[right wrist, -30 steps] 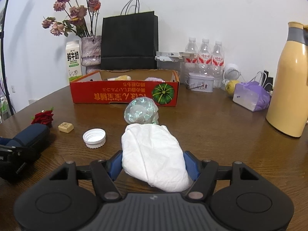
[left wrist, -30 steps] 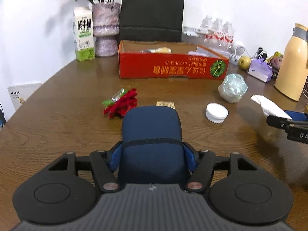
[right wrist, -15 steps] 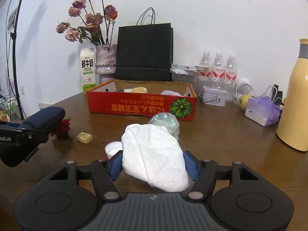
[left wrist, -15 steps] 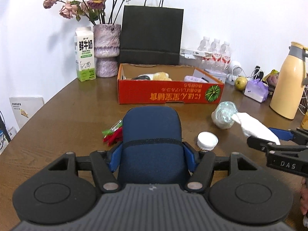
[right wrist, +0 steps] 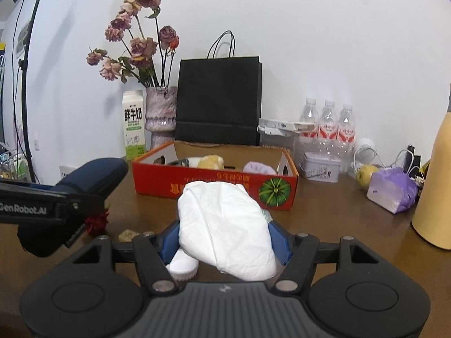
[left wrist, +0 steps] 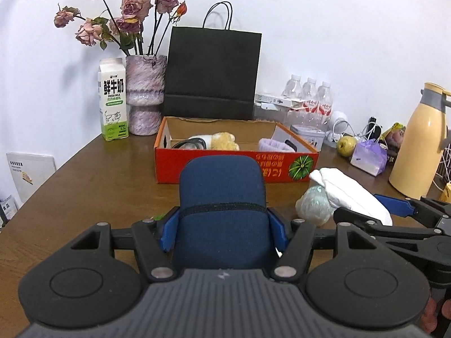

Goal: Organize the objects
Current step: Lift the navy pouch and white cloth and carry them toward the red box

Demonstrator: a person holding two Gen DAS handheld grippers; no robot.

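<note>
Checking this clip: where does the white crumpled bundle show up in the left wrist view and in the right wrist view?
Left wrist view: the white bundle sits at right of centre, held in the right tongs, before the red box.
Right wrist view: it fills the lower centre, between the blue pads.
Shared landmark: the pumpkin print on the red box's front.

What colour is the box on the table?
The box is red-orange with a green pumpkin picture; clearest in the right wrist view.
</note>
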